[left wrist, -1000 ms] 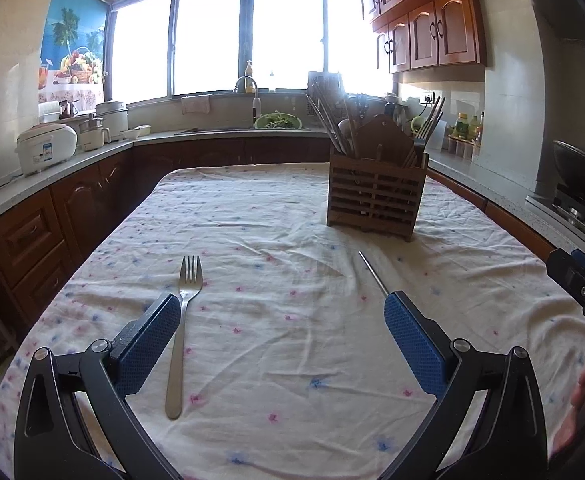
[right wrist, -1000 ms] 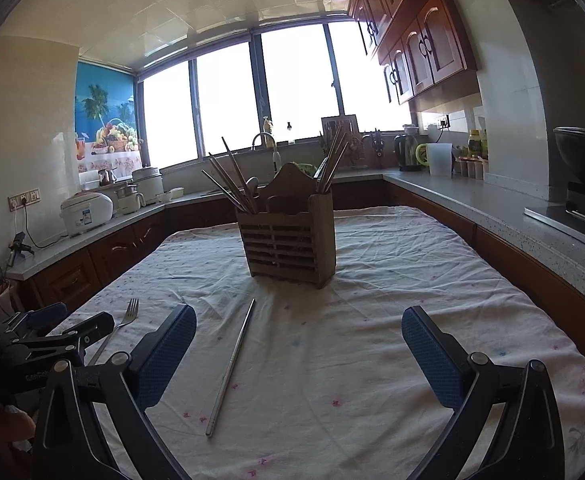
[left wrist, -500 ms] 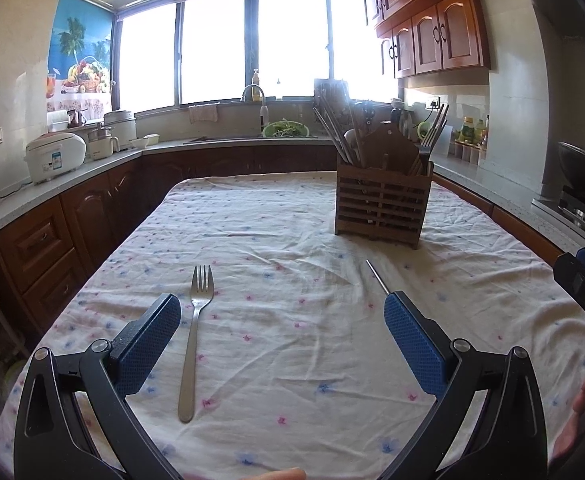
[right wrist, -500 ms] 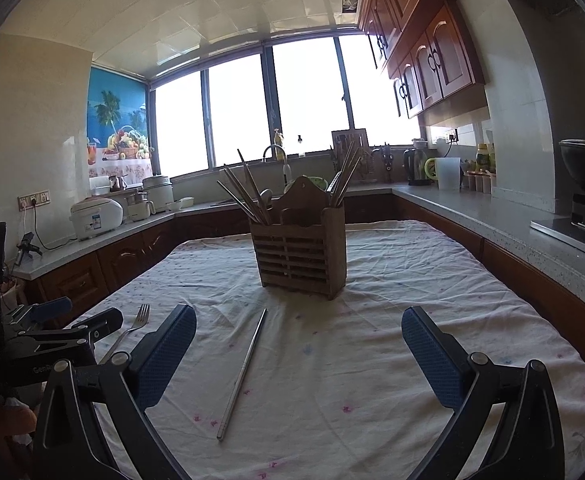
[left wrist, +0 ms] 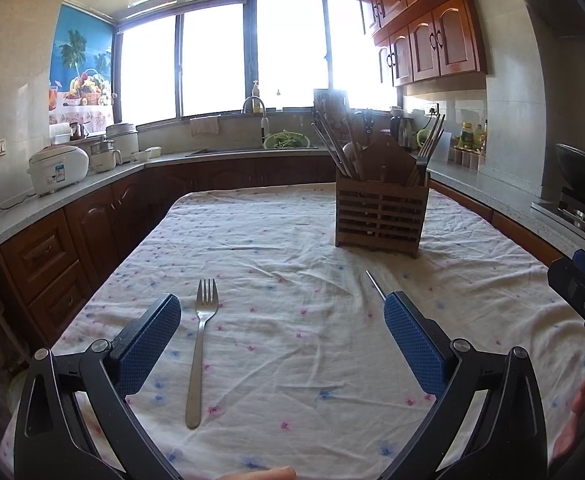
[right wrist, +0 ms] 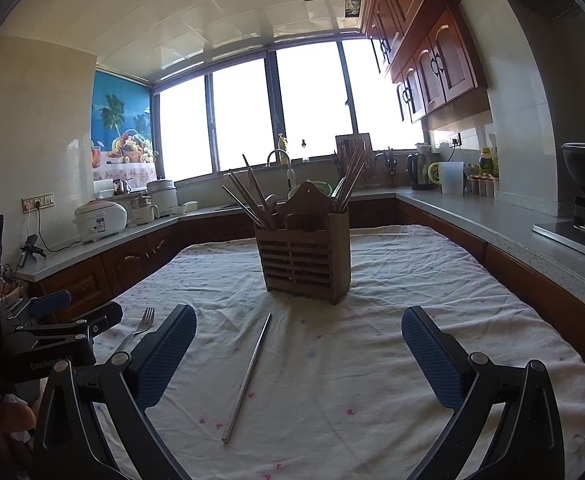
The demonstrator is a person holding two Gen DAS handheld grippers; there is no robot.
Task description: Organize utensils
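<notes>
A steel fork (left wrist: 199, 344) lies on the white cloth, tines away from me, just right of my left finger. My left gripper (left wrist: 282, 320) is open and empty above it. A metal chopstick (right wrist: 248, 374) lies on the cloth between the fingers of my right gripper (right wrist: 298, 330), which is open and empty; its tip shows in the left wrist view (left wrist: 374, 284). A wooden utensil holder (left wrist: 380, 212) with chopsticks and utensils stands upright further back, also in the right wrist view (right wrist: 304, 256). The fork shows in the right wrist view (right wrist: 138, 326).
The table cloth (left wrist: 292, 248) is wrinkled. Counters run round the room with a rice cooker (left wrist: 58, 168), a sink (left wrist: 252, 148) and a stove (left wrist: 584, 208) at the right. The left gripper (right wrist: 52, 332) shows at the right view's left edge.
Both grippers have tilted up and drawn back a little, so the fork, chopstick and holder sit lower in the views. Both stay open. Nothing on the table has moved.
</notes>
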